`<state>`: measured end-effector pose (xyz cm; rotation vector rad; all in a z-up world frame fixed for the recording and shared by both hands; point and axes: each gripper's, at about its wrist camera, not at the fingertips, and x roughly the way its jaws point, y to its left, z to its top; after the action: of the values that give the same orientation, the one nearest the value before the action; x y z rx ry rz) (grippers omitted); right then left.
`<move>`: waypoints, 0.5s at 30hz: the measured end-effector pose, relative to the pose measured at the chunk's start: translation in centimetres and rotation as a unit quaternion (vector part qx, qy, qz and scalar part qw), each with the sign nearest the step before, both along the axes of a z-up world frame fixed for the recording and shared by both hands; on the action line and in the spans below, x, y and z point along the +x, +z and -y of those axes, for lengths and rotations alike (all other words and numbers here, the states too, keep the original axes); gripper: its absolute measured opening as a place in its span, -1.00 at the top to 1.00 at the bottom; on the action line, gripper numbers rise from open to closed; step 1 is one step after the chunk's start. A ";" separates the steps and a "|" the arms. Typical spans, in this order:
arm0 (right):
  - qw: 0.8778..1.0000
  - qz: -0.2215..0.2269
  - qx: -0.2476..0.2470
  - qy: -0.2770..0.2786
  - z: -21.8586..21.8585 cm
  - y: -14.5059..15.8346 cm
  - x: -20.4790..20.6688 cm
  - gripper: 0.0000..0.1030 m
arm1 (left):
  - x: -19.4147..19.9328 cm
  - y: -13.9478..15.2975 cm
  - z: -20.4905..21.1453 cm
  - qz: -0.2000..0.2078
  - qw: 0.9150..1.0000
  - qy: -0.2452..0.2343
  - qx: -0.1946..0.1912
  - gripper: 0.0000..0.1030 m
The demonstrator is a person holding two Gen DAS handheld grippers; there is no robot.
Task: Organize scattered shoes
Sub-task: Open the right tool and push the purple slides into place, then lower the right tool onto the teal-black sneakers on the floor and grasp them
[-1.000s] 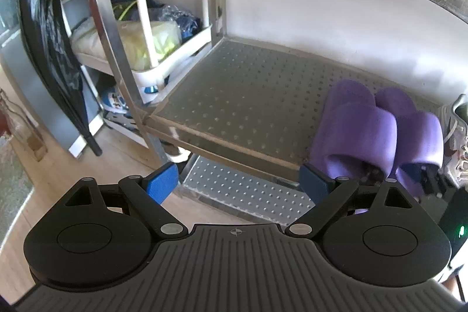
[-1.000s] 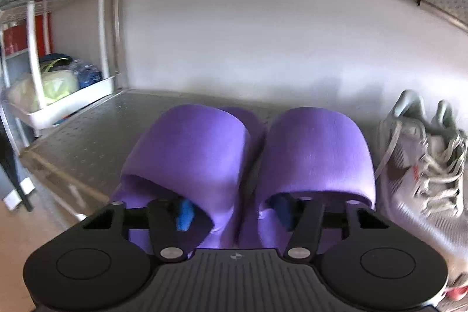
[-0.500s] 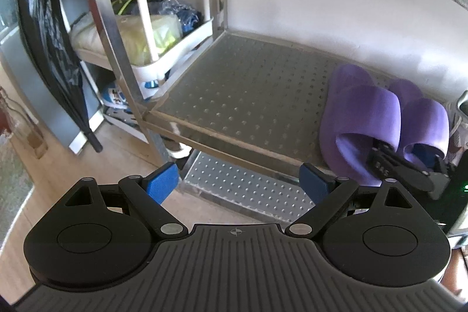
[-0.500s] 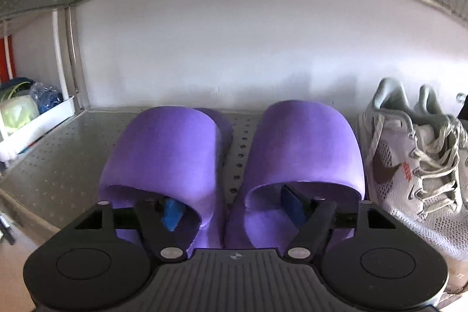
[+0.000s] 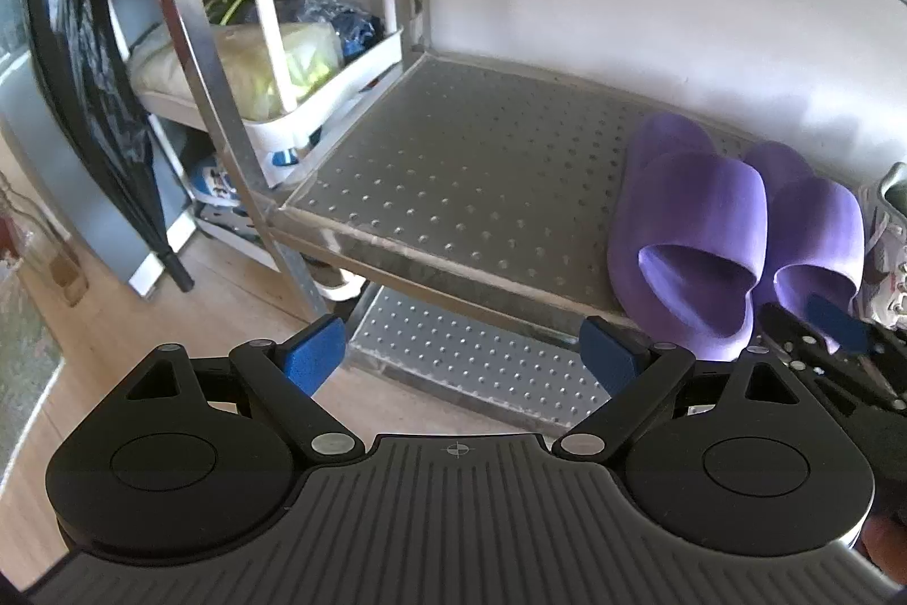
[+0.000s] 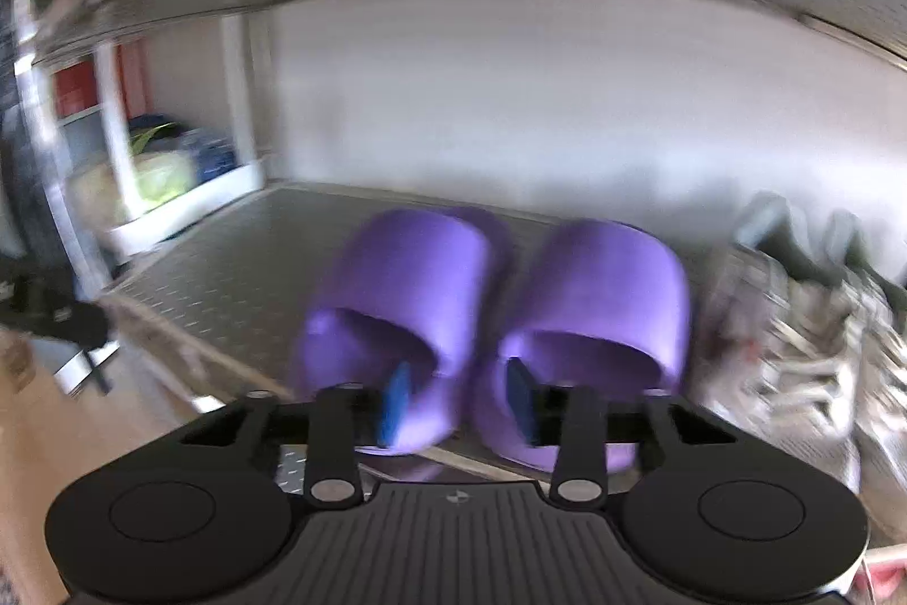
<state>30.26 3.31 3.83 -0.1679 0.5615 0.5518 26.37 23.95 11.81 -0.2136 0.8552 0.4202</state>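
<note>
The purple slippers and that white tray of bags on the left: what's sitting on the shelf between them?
Nothing: the left wrist view shows bare perforated shelf between the purple slippers and the white tray.

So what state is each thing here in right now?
Left tongs: wide open, empty.
Right tongs: have just been closing to a narrow gap; the slippers' inner edges show between them, grip unclear in the blur.
Slippers: paired on the shelf, toes to the wall.
Shelf: bare left of the slippers.
Sneakers: laced, on the shelf right of the slippers.
Umbrella: furled, beside the rack.
</note>
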 end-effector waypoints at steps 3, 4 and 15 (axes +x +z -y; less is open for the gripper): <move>0.999 -0.008 0.012 0.052 -1.9 0.1 0.5 0.51 | -0.1 0.2 -0.8 0.007 1.000 0.016 0.002 -0.81; 0.997 -0.013 0.021 0.069 -2.7 0.1 0.8 0.51 | -0.1 0.3 -1.0 0.009 1.000 0.021 0.003 -0.81; 0.996 -0.053 0.067 -0.001 -4.2 -0.1 3.4 0.49 | -0.3 0.4 -3.2 0.006 0.999 0.037 0.000 -0.81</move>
<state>33.70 7.50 3.78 -0.0116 0.6261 0.5969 26.04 27.18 12.17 -0.2477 0.8373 0.4869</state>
